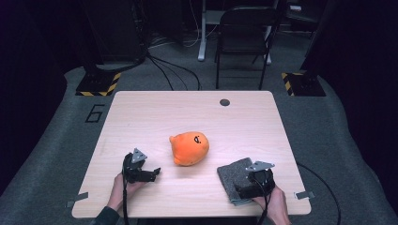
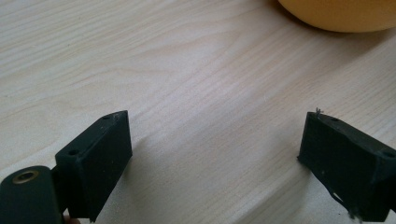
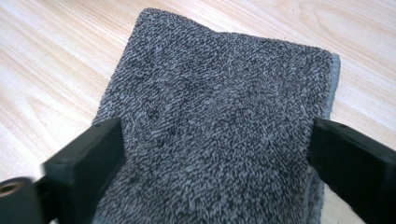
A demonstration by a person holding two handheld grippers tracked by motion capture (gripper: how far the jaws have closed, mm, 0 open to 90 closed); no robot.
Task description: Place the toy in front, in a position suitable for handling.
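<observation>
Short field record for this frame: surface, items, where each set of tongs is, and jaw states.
surface: wooden table
items: orange plush toy mid-table; folded grey towel near the right front edge
left tongs: open over bare wood, nothing between the jaws, plush toy ahead
right tongs: over the grey towel, jaws wide at its two sides, not visibly pinching it

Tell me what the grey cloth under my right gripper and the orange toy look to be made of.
Grey cloth: looks like terry towelling, matte, with a looped, speckled pile and a stitched hem along one edge. Orange toy: seems to be soft plush fabric over stuffing, judging by its rounded, slightly squashed shape and dull surface; its weave is too small to tell.
</observation>
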